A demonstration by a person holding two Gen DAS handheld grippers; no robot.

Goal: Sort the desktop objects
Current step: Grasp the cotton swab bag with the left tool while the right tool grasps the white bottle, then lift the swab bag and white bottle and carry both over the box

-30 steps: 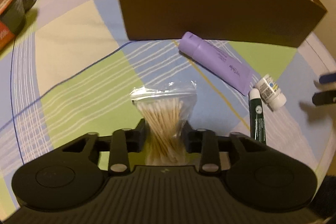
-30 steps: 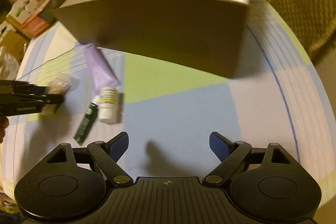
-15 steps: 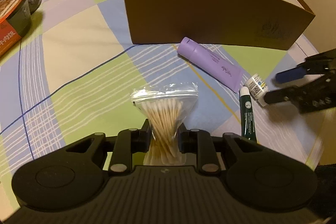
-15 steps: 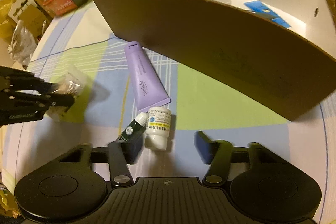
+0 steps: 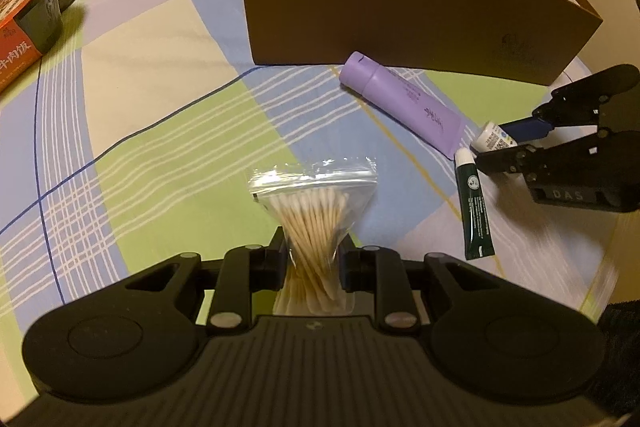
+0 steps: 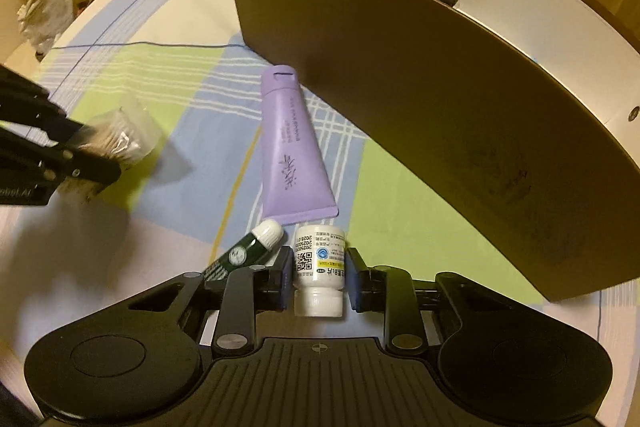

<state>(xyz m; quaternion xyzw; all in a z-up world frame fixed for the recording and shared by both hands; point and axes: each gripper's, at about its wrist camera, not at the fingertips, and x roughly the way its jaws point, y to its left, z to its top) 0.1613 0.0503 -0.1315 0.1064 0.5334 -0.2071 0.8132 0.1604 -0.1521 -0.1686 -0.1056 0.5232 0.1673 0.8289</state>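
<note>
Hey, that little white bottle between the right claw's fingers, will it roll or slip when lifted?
The white bottle lies on its side and looks round, so a nudge would probably roll it. Its label looks smooth, so it may slip. The right claw brackets its body squarely, so a firm squeeze should hold.

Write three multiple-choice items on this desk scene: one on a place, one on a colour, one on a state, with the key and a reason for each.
1. Where does the purple tube lie?
A. inside the box
B. on the cloth beside the box
C. in the left tongs

2. What colour is the small tube with the white cap?
A. dark green
B. red
C. yellow

3. What do the left tongs hold?
A. nothing
B. the white bottle
C. the bag of cotton swabs

Key: B, it lies flat against the box's outer wall; A, its body is dark green; C, the fingers pinch the bag.
</note>
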